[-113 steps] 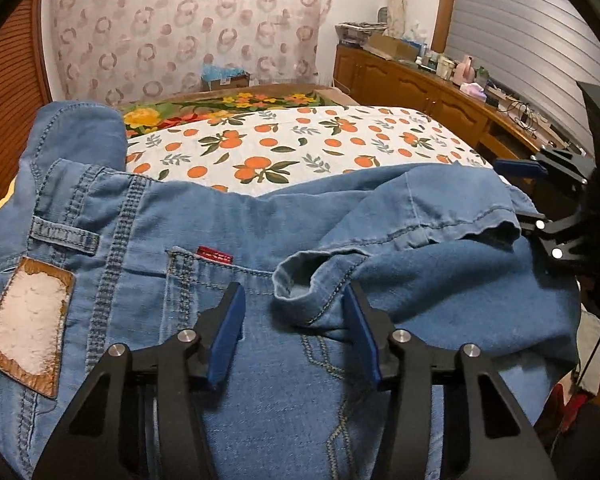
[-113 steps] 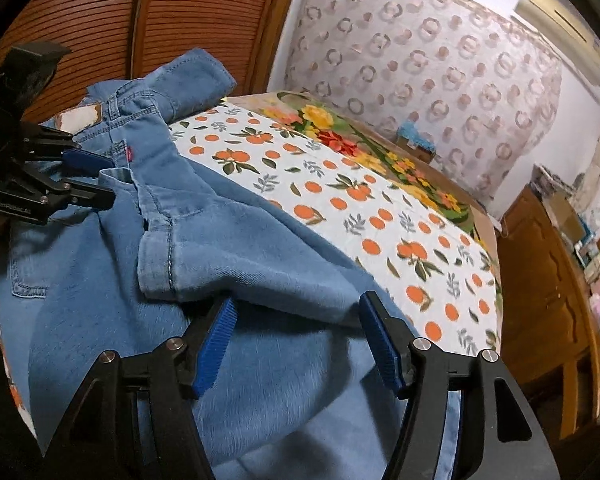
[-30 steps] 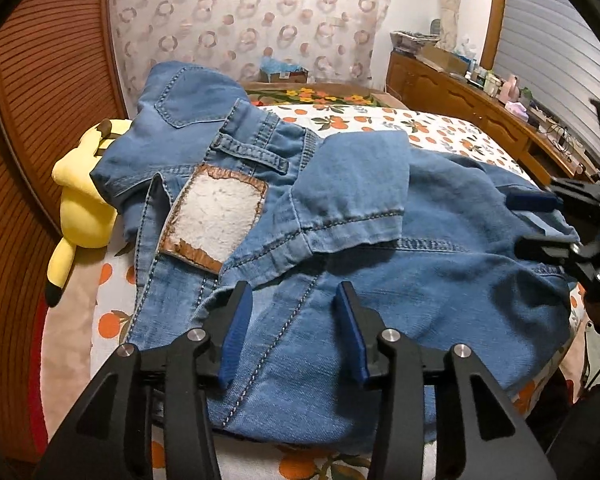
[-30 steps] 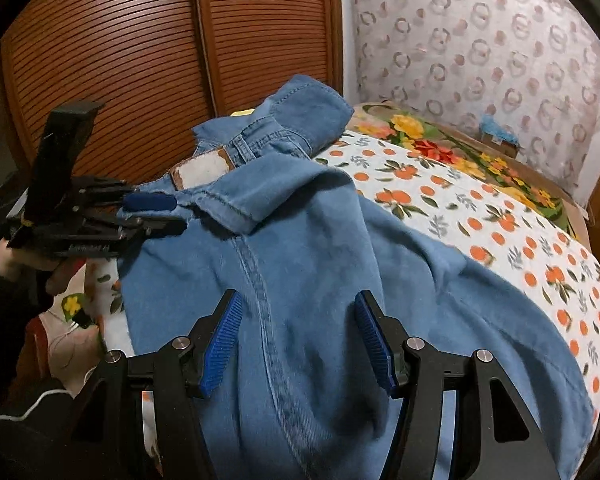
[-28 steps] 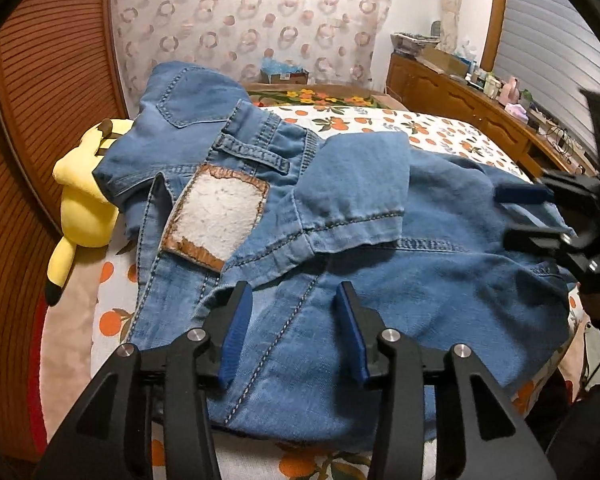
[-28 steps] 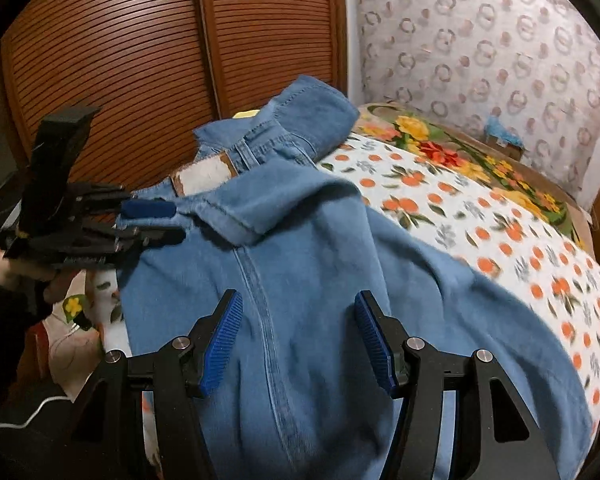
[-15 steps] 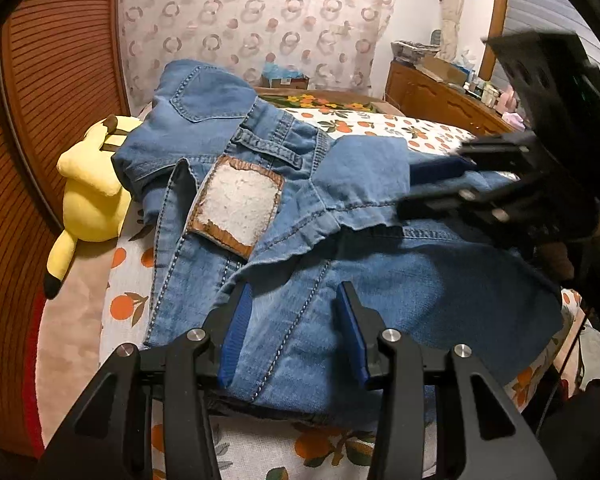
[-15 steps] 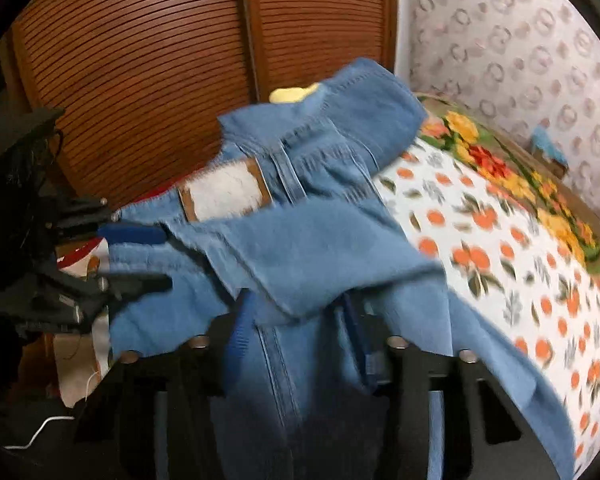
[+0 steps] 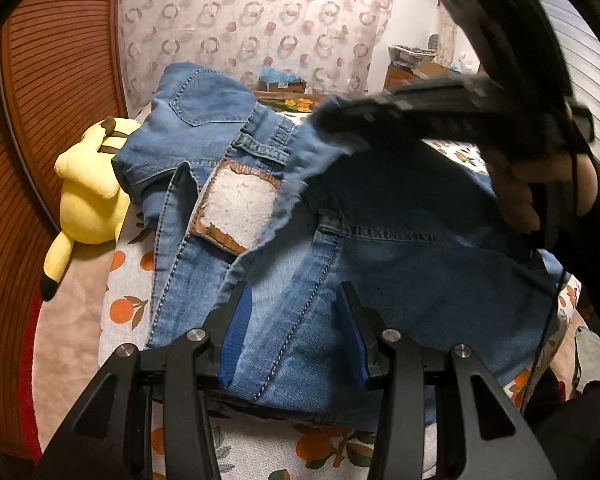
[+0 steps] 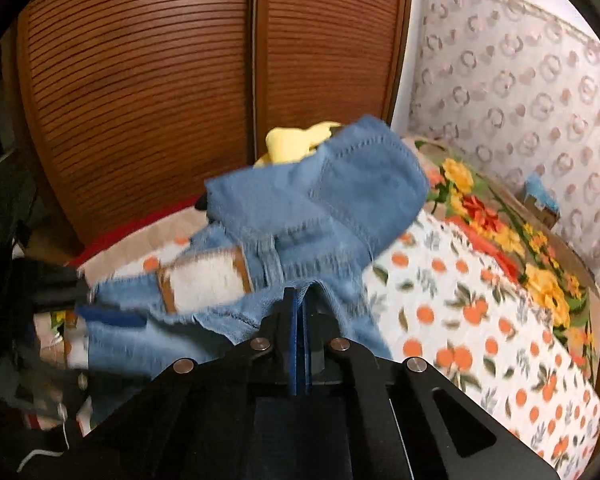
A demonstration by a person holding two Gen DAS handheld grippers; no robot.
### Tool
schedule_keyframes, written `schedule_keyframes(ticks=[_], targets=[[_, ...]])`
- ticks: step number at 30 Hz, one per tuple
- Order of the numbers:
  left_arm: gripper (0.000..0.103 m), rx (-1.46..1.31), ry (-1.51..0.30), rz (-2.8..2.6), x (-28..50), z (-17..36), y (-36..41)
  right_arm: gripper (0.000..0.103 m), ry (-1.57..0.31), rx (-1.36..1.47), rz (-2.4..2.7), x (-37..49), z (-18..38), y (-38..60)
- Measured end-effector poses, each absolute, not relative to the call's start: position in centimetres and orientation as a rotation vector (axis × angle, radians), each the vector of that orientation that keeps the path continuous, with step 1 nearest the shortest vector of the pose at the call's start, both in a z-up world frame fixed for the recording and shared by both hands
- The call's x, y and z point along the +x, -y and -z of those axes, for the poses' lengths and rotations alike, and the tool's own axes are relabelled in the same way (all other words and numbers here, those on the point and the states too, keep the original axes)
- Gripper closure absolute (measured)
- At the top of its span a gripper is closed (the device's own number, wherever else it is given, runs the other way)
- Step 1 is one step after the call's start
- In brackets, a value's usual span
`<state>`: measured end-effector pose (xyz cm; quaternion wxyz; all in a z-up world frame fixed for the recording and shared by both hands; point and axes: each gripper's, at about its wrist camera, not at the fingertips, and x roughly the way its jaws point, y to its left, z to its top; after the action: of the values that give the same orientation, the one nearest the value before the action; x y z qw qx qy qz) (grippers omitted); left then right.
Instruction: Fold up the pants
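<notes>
Blue denim pants lie bunched across the bed, filling the centre of the left wrist frame; waistband end sits toward upper left of that frame, with a brown-edged white patch facing up.

Left wrist view only: yellow plush toy at left edge of the bed, just beside the waistband; a wooden dresser at upper right, far across the room. This view also shows the right gripper from outside, entering from upper right, blurred, with the person's hand wrapped around its handle and a dark sleeve below it. Its tip sits at a lifted fold of denim.

Right wrist view only: slatted wooden wardrobe doors across the upper left, and the flowered blanket along the right of the bed. Here the two blue fingers of the right gripper stand pressed together, having just closed, with a pale blue hem of the pants pinched at their tip at frame centre. The patch shows at centre left, blurred.

Left gripper: low in its own frame, angled down over the near edge of the pants. Its fingers stand partly apart, denim beneath and between them; the pads are not pressing on the cloth. In the right wrist view it appears at far left, dark and smeared.
</notes>
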<state>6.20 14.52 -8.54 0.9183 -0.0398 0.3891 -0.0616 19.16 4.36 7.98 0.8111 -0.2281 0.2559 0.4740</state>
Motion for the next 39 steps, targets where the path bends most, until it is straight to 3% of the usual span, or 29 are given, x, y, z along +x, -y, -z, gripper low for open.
schedule_keyframes(ticks=[5, 8, 9, 10, 13, 15, 20, 29, 39], targets=[[0.058, -0.085, -0.784, 0.132, 6.3, 8.4, -14.6, 0.101, -0.601, -0.448, -0.982, 21.1, -8.0, -7.0], [0.059, -0.095, -0.789, 0.143, 6.5, 8.6, -14.7, 0.079, -0.633, -0.434, -0.933, 21.7, -7.3, -6.9], [0.059, -0.092, -0.79, 0.145, 6.5, 8.7, -14.8, 0.062, -0.634, -0.428, -0.931, 21.7, -7.2, -6.4], [0.06, -0.089, -0.791, 0.146, 6.5, 8.8, -14.7, 0.054, -0.631, -0.418, -0.939, 21.6, -7.2, -5.9], [0.064, -0.092, -0.789, 0.149, 6.3, 9.0, -14.6, 0.038, -0.607, -0.383, -0.918, 21.1, -7.8, -3.6], [0.071, -0.091, -0.786, 0.156, 6.2, 8.9, -14.5, 0.036, -0.586, -0.351, -0.898, 20.8, -8.2, -1.7], [0.098, -0.067, -0.768, 0.159, 5.5, 8.3, -14.2, 0.036, -0.563, -0.29, -0.88, 19.5, -7.9, 3.3], [0.101, -0.106, -0.608, 0.161, 0.4, 2.9, -15.5, 0.036, -0.601, -0.246, -0.821, 17.1, -4.3, 10.1], [0.101, -0.105, -0.69, 0.07, -2.3, 4.5, -17.9, 0.036, -0.616, -0.222, -0.812, 12.7, -4.6, 14.3]])
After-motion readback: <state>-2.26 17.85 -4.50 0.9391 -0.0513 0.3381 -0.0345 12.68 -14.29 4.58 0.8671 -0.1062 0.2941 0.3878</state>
